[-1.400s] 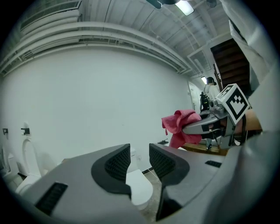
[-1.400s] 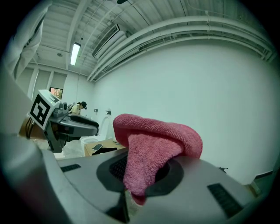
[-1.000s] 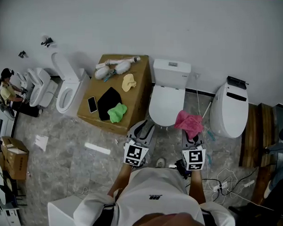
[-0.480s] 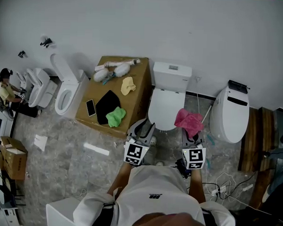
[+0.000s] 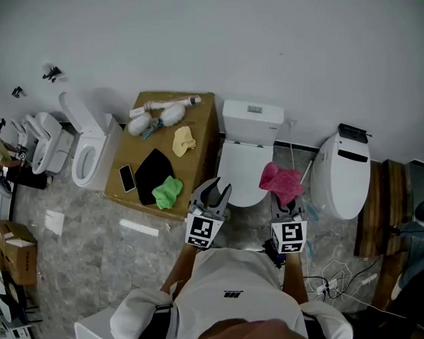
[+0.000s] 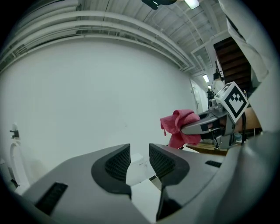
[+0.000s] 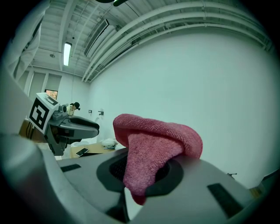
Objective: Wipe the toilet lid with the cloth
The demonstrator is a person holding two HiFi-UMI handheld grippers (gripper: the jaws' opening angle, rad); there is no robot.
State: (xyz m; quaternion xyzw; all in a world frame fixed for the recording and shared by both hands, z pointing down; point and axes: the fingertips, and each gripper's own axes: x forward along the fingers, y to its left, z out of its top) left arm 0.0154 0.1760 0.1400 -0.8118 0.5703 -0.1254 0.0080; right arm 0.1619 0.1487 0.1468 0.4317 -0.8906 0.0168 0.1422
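The right gripper (image 5: 286, 206) clamps its fingers on the pink cloth (image 5: 281, 182), held just right of the closed toilet lid (image 5: 238, 166), apparently ready to wipe. The left gripper (image 5: 212, 193), fingers slightly apart and empty, hovers at the lid's near edge.

The toilet lid (image 5: 242, 170) ahead of me is open to reach. A cardboard box (image 5: 202, 118) crowds its left side, and another toilet (image 5: 343, 178) stands near its right.

Head view high, looking steeply down on toilet (image 5: 245, 170), both gripper views low, near-level, sharing the white wall (image 6: 87, 87)
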